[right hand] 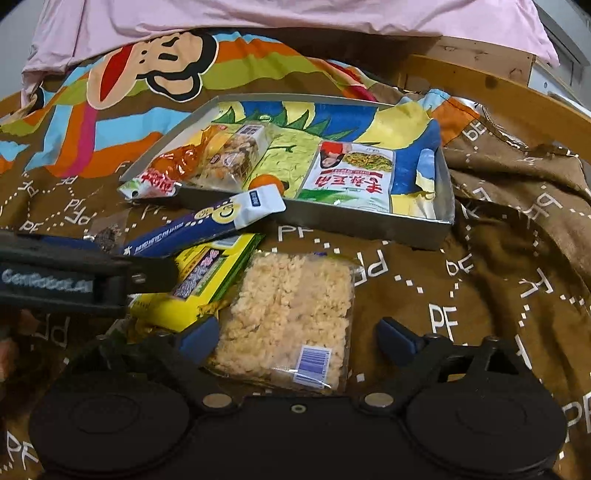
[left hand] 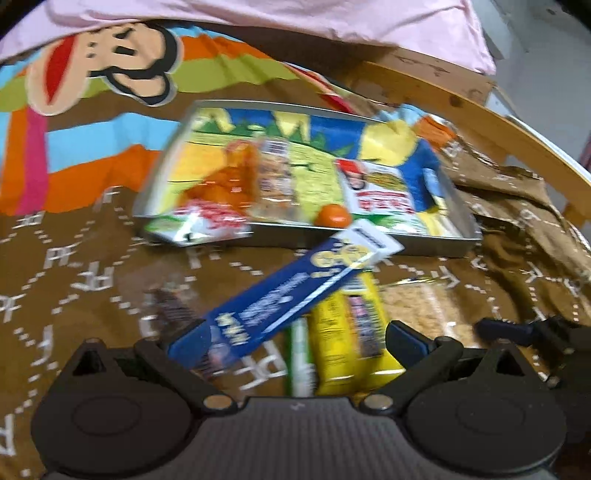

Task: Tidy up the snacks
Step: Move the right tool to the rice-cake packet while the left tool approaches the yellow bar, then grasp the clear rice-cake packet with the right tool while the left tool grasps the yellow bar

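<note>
A metal tray (right hand: 369, 225) (left hand: 424, 245) lies on the brown cloth and holds several snack packs and a small orange ball (left hand: 332, 215). My left gripper (left hand: 295, 339) is open; a blue and white snack stick (left hand: 291, 291) (right hand: 207, 225) leans against its left finger, tilted up toward the tray; whether it is gripped is unclear. A yellow snack pack (left hand: 347, 343) (right hand: 199, 291) lies under it. My right gripper (right hand: 295, 338) is open around a clear pack of rice crackers (right hand: 291, 314) on the cloth.
A small dark snack packet (right hand: 107, 232) lies left of the blue stick. A colourful monkey-print blanket (right hand: 155, 77) and a pink sheet (right hand: 295, 14) lie behind the tray. A wooden bed rail (right hand: 498, 88) curves at the right.
</note>
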Demonstrator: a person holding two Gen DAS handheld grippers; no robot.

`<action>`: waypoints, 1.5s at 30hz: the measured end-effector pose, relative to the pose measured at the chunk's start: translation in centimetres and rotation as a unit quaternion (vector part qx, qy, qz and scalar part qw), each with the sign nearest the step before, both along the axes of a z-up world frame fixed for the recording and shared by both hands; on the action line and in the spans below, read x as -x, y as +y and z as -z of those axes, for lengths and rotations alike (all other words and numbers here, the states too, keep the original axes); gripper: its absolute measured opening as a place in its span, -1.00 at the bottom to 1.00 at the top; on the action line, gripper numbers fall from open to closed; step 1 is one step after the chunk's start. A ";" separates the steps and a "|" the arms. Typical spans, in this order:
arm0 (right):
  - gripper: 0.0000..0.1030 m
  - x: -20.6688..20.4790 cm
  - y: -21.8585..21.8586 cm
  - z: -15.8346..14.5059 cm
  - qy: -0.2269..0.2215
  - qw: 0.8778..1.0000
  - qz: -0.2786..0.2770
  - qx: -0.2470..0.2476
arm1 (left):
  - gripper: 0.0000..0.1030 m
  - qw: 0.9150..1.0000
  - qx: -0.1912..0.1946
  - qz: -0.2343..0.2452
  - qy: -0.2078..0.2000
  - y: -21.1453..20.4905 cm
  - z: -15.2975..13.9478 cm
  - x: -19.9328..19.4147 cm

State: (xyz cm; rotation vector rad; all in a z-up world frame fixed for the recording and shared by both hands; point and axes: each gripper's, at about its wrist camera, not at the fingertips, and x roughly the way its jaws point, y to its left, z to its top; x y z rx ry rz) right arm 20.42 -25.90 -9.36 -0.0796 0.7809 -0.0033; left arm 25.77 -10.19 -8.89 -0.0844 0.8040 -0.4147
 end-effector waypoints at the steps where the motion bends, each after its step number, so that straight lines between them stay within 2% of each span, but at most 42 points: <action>1: 0.77 0.0 0.0 0.0 0.005 1.000 -0.003 0.000 | 0.99 1.000 0.005 0.007 0.005 -0.3 0.0 -0.2; 4: 0.73 0.1 0.2 0.3 0.009 1.000 -0.006 -0.001 | 0.94 1.000 0.011 0.023 0.010 -1.4 0.1 -0.5; 8: 0.52 0.0 0.3 0.4 0.014 1.000 -0.010 -0.007 | 0.74 0.999 -0.025 0.035 -0.002 -2.1 0.3 -0.8; 12: 0.47 0.0 0.5 0.1 0.025 1.000 -0.007 -0.002 | 0.73 0.999 -0.019 0.042 -0.002 -1.9 0.4 -1.0; 15: 0.46 0.1 0.2 -0.3 0.039 0.999 -0.004 0.006 | 0.64 0.998 -0.023 0.051 -0.003 -1.8 0.0 -0.7; 23: 0.46 0.9 -1.1 -1.6 0.069 0.995 -0.019 0.075 | 0.63 0.996 0.024 0.084 0.030 -1.8 -0.2 -0.9; 27: 0.46 0.3 -1.8 -1.3 0.070 0.996 -0.009 0.053 | 0.63 0.996 -0.017 0.083 0.013 -2.9 0.6 -1.1; 30: 0.47 -0.1 -1.8 -1.1 0.057 0.997 -0.014 0.051 | 0.60 0.997 -0.026 0.077 0.012 -3.4 0.9 -1.6; 33: 0.55 -0.4 -1.9 -0.5 0.043 0.998 -0.016 0.051 | 0.41 0.997 -0.038 0.065 0.029 -3.4 1.7 -2.2; 35: 0.66 -0.8 -2.1 0.1 0.041 0.998 -0.011 0.044 | 0.32 0.997 -0.023 0.057 0.039 -3.0 1.9 -2.3; 38: 0.71 -1.1 -2.7 0.4 0.039 0.999 0.007 0.018 | 0.11 0.997 -0.033 0.055 0.040 -3.0 1.6 -1.8; 40: 0.66 -1.2 -3.0 0.5 0.042 0.999 0.016 0.007 | 0.00 0.997 -0.039 0.054 0.037 -3.0 1.4 -1.3; 41: 0.57 -1.3 -3.0 0.5 0.045 0.999 0.020 0.006 | -0.05 0.997 -0.041 0.053 0.036 -2.9 1.3 -1.0; 45: 0.44 -1.2 -2.4 0.2 0.058 0.998 0.025 0.010 | -0.07 0.997 -0.040 0.053 0.032 -1.9 1.1 0.6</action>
